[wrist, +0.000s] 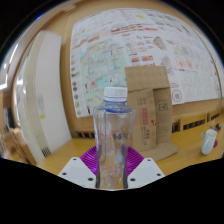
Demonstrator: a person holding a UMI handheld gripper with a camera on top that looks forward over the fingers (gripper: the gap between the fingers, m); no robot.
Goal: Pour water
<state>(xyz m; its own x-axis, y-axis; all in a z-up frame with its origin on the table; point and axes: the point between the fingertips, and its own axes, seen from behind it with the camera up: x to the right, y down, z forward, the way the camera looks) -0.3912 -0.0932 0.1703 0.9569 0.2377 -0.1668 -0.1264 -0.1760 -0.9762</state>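
Gripper view: a wall is filling the background, with large printed posters hanging across it, and a wooden table is running beneath them. A brown cardboard box is standing upright on the table against the wall, and a small white object is lying well off to the right of it; what that object is cannot be told. The gripper is reaching forward over the table, its two white fingers showing at either side of a clear plastic bottle. The purple pads are lying close against the bottle's lower sides, so the fingers are appearing to pinch it, though exact contact is partly hidden by the bottle itself. The bottle is standing upright between the fingers, in front of the box, its white cap sitting on top. Its wall is transparent, and any water level inside cannot be told.
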